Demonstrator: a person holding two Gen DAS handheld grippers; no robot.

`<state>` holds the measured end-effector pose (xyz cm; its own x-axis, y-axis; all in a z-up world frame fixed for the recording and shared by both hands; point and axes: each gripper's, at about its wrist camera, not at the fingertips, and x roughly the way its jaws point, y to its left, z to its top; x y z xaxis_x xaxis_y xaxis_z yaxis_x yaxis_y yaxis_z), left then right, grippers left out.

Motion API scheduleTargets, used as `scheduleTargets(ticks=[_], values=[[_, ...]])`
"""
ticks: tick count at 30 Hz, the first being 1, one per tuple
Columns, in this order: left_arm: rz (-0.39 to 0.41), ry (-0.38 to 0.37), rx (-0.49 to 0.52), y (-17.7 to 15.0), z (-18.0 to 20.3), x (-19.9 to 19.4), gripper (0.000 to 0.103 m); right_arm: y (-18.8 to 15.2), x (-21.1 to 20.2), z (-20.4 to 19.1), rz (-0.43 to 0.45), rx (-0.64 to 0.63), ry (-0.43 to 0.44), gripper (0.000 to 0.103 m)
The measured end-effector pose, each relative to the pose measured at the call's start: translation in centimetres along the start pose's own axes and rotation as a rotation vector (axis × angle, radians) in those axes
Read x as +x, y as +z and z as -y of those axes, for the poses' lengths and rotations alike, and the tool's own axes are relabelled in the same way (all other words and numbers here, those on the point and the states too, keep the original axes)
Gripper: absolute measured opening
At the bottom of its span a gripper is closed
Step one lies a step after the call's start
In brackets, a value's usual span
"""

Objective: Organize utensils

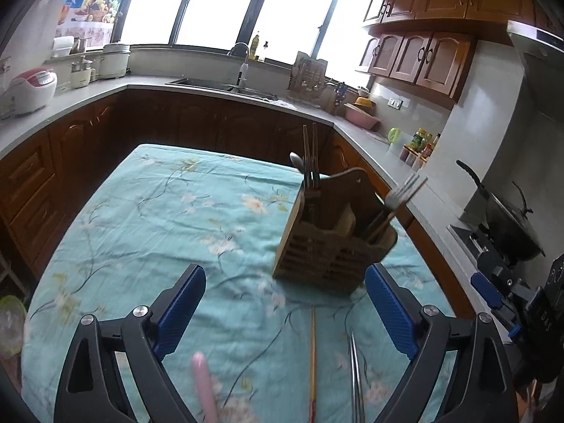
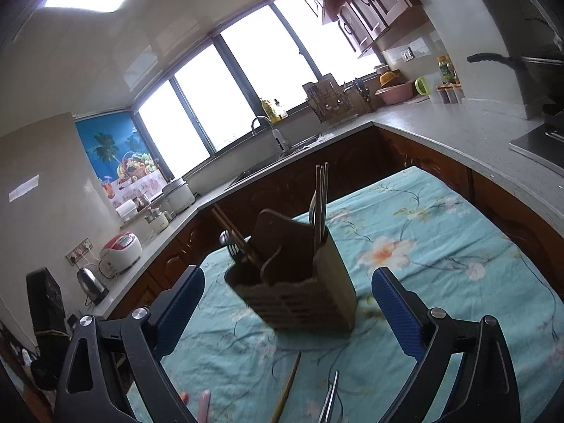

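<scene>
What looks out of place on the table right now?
Three utensils lie loose on the floral tablecloth in front of the wooden utensil holder instead of in it: a pink handle, a single wooden chopstick and a metal fork. Nothing looks spilled or broken.

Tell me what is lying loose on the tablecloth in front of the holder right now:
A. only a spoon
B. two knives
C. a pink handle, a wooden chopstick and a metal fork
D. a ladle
C: the left wrist view shows a pink handle, a wooden chopstick and a metal fork lying on the tablecloth near the utensil holder, with both grippers open and empty.
</scene>
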<state>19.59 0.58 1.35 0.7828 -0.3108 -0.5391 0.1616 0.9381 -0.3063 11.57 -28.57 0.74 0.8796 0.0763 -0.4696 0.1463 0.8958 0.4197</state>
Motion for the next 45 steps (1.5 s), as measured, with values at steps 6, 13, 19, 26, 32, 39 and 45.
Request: scheduleTargets(ticks=[6, 13, 19, 26, 32, 39, 45], values=[[-0.002, 0.031, 0.016, -2.6, -0.2, -3.6, 0.093, -2.6, -3.0, -1.2, 0.0, -0.079, -0.024, 0.099], [0.01, 0.064, 0.032, -4.8, 0.0, -7.4, 0.093, -4.6, -6.2, -2.4, 0.041, -0.162, -0.066, 0.101], [0.032, 0.11, 0.056, -6.1, 0.6, -10.2, 0.094, -5.1, -7.7, -3.8, 0.047, -0.223, -0.082, 0.102], [0.166, 0.182, 0.154, -7.0, 2.7, -14.7, 0.102, -4.7, -9.5, -6.0, 0.062, -0.31, -0.082, 0.103], [0.181, 0.227, 0.188, -9.0, 3.8, -15.6, 0.102, -5.2, -9.9, -6.5, 0.101, -0.349, -0.108, 0.103], [0.178, 0.273, 0.176, -10.0, 3.6, -14.6, 0.102, -7.7, -8.8, -4.9, 0.094, -0.321, -0.13, 0.103], [0.194, 0.288, 0.175, -10.2, 3.4, -14.0, 0.102, -8.7, -8.9, -5.1, 0.128, -0.357, -0.128, 0.103]])
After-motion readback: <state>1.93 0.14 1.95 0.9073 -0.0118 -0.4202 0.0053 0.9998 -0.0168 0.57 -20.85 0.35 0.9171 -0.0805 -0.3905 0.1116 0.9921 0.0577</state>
